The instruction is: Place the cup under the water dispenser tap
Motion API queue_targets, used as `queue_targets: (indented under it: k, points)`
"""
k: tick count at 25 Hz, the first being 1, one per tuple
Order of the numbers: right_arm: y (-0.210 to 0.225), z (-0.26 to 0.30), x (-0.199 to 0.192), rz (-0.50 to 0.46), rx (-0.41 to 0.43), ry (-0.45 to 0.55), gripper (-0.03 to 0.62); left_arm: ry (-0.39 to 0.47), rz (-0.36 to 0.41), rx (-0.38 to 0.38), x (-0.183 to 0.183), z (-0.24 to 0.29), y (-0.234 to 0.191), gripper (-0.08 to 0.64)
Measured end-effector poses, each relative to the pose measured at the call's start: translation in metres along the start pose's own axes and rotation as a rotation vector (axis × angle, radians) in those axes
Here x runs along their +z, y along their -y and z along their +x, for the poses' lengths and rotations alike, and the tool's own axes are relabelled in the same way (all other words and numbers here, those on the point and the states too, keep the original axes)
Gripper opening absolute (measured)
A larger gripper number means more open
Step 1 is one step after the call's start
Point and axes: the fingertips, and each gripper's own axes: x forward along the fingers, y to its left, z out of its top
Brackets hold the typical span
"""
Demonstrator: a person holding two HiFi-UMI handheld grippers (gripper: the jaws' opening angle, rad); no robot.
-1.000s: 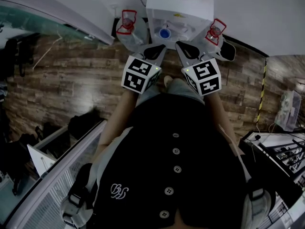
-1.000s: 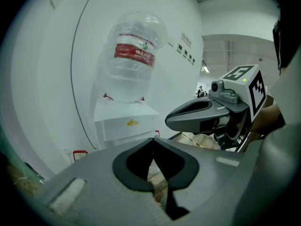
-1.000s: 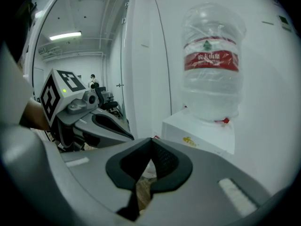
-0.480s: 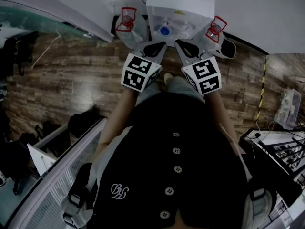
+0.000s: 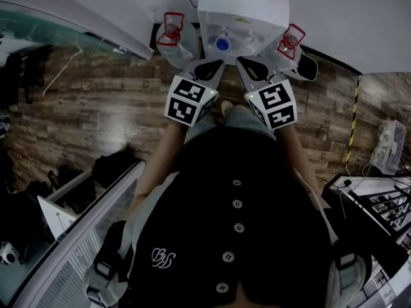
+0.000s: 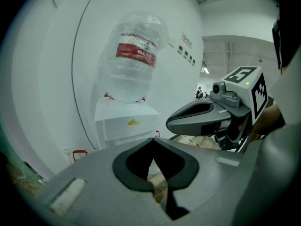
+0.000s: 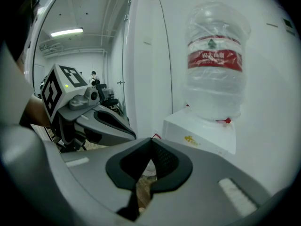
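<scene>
A white water dispenser (image 5: 241, 15) stands against the wall straight ahead, with a small blue round part (image 5: 222, 43) on its front. In the gripper views a clear jug with a red label (image 6: 133, 55) (image 7: 215, 60) sits upside down on top of the dispenser (image 6: 126, 121) (image 7: 200, 135). My left gripper (image 5: 215, 63) (image 6: 153, 140) and right gripper (image 5: 243, 62) (image 7: 150, 140) hover side by side just short of the dispenser, angled down. Both are shut, tips touching, with nothing between them. I cannot make out a cup in any view.
Two clear jugs with red tops (image 5: 172, 28) (image 5: 290, 41) flank the dispenser. The floor is wood plank (image 5: 96, 108). A white curved wall (image 5: 77, 18) runs along the left, a yellow-black striped post (image 5: 352, 127) stands at right, and desks with equipment (image 5: 379, 204) sit at lower right.
</scene>
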Motion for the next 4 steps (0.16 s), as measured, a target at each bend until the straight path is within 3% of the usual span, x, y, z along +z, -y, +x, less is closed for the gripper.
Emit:
queue_targets:
  k: [4]
  points:
    - [-0.0019,0.0021,-0.0002,-0.001,0.005,-0.003,0.000,0.002,0.002,0.003,0.0002,-0.0007,-0.0021,0.005]
